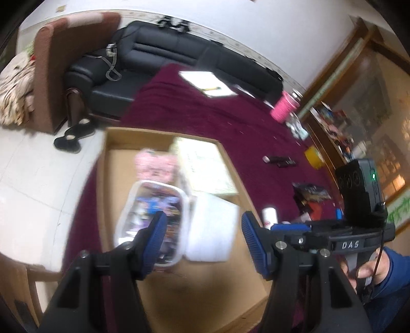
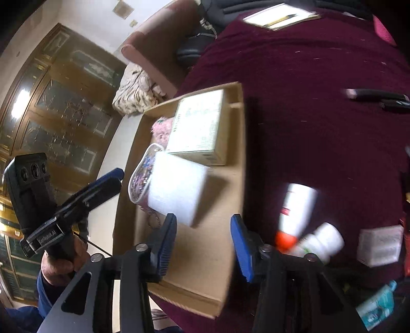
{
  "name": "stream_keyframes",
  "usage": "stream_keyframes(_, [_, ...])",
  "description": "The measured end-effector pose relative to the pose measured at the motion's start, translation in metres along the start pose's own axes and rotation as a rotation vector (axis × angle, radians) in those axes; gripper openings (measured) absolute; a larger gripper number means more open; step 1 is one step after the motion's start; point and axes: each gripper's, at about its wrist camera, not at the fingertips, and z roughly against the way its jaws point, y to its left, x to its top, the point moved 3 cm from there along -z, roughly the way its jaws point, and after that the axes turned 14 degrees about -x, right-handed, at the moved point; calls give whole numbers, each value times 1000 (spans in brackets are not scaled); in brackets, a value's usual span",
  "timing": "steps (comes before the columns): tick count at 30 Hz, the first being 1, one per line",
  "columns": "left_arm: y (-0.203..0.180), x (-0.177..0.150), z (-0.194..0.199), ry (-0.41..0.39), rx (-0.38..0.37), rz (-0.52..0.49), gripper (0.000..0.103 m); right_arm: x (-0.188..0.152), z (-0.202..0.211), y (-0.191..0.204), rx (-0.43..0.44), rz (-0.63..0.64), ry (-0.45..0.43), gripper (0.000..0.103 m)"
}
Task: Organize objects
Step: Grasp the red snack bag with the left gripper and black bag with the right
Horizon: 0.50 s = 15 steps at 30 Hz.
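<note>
Both grippers empty. Left gripper (image 1: 203, 239) has its fingers spread, nothing between them, hovering over the near end of the box (image 1: 112, 184). Right gripper (image 2: 203, 242) likewise: fingers apart, nothing pinched, over the box's near right edge.

In the box, near to far: clear tub (image 1: 153, 220) with colourful contents, white block (image 1: 214, 228) touching its right side, pink packet (image 1: 156, 164) behind the tub, pale carton (image 1: 207, 166) at the far right corner. Near half of the box floor is bare.

Still loose on the maroon tabletop (image 2: 320, 115), right of the box: white tube (image 2: 297, 212) with orange cap, white bottle (image 2: 324, 242) touching it, small white packet (image 2: 380, 246) beyond, teal item (image 2: 376, 307) at the near edge. Farther out: dark sticks (image 2: 379, 98), notepad (image 2: 279, 15).

Looks like between placements, part-done. Next pick is probably the tube or bottle: right gripper swings right and down, squares its fingers across the body. The two touch, so the pinch risks nudging the neighbour. Frames blurred; fine detail unreadable.
</note>
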Motion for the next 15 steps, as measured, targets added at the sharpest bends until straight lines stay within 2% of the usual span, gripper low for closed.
stream_keyframes(8, [-62,-11,-52,117,-44,-113,61,-31,47,-98,-29,-197,-53,64])
stream_keyframes(15, [-119,-34,-109,247,-78,-210,62,-65,83,-171,-48,-346,-85,65])
